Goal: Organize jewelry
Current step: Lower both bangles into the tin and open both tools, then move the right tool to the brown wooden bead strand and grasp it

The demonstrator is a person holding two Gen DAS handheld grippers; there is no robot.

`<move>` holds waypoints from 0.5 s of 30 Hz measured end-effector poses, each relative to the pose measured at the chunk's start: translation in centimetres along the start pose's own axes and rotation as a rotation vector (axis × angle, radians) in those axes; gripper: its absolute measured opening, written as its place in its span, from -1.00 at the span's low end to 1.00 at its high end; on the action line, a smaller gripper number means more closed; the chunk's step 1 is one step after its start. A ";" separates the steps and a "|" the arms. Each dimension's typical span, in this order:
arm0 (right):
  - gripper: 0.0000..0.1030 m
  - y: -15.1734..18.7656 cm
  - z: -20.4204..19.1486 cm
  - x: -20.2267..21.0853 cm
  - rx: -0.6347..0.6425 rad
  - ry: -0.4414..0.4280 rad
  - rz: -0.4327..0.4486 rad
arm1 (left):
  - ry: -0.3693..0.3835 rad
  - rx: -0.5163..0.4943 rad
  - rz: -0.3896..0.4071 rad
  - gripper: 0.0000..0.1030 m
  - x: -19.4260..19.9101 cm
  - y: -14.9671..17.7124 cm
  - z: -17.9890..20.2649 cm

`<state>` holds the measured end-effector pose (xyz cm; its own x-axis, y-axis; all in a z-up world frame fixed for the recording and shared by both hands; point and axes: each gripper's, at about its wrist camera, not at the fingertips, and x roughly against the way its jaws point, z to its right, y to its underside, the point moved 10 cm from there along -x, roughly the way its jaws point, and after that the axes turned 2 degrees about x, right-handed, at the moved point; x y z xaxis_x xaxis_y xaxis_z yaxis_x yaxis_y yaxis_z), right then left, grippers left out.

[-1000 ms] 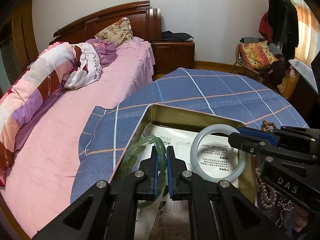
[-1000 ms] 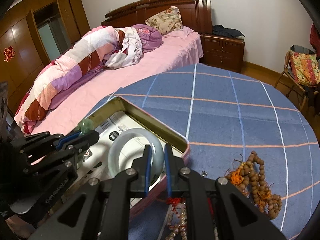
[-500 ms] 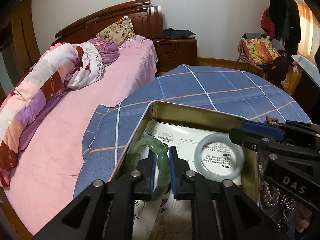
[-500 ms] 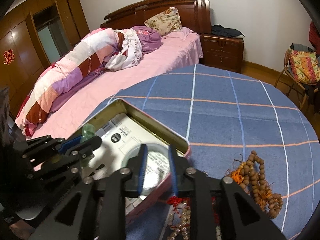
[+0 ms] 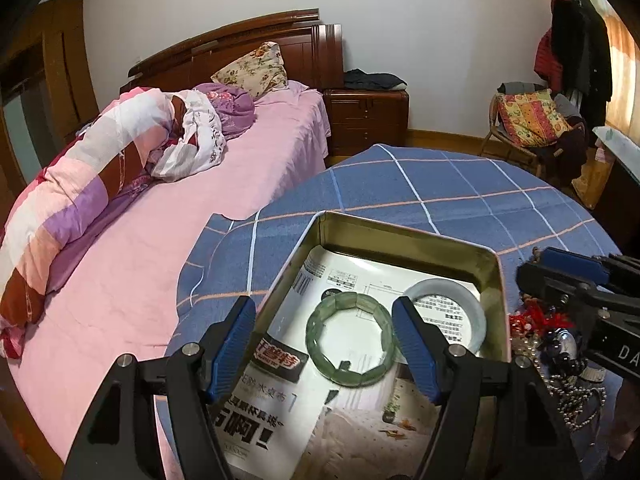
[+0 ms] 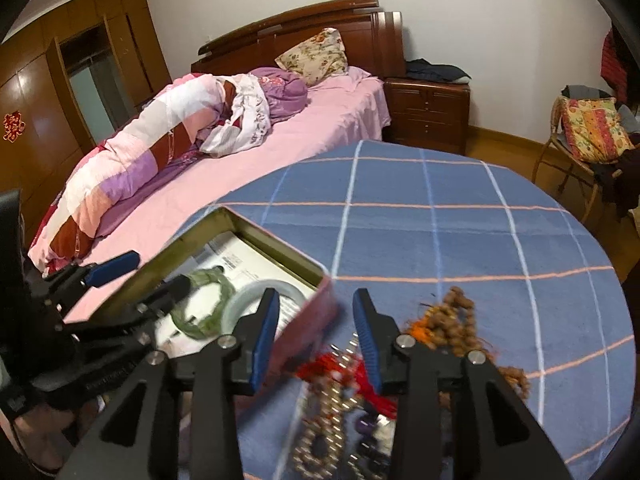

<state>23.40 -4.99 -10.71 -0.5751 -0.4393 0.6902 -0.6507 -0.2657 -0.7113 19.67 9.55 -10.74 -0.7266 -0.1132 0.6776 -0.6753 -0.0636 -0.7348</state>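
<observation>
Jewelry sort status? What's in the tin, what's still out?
Done: green bracelet and pale bangle lie in the tin. In hand: nothing; left gripper and right gripper have just opened, both empty. Left: wooden beads and the necklace pile on the table.

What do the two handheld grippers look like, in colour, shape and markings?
Both are alike: the left gripper and the right gripper have black angular frames with round silver screws, and two long fingers faced with ribbed blue pads. White letters, partly cut off, are printed on the side of the right one, seen from the left camera.
</observation>
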 end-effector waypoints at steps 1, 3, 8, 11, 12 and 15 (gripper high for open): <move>-0.16 0.2 0.4 0.3 -0.001 0.010 0.002 | 0.001 0.004 0.006 0.38 0.3 0.1 0.1; -0.12 0.7 1.5 1.1 -0.013 0.027 0.004 | 0.000 0.010 0.020 0.38 1.1 0.2 0.3; -0.12 3.0 4.2 3.2 -0.016 0.106 -0.009 | 0.012 0.035 0.047 0.38 2.7 0.9 1.1; -0.12 5.0 5.6 4.3 -0.028 0.139 -0.030 | 0.010 0.028 0.076 0.38 3.9 1.0 1.9; -0.12 5.5 5.9 4.6 -0.035 0.145 -0.034 | 0.015 0.024 0.086 0.38 4.4 1.1 2.3; -0.12 7.2 6.7 6.0 -0.047 0.152 -0.045 | 0.027 0.014 0.096 0.38 5.2 1.7 3.0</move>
<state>18.56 -15.27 -12.62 -0.6108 -0.2919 0.7360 -0.6983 -0.2397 -0.6745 15.15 5.85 -8.57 -0.7911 -0.0925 0.6046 -0.6008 -0.0681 -0.7965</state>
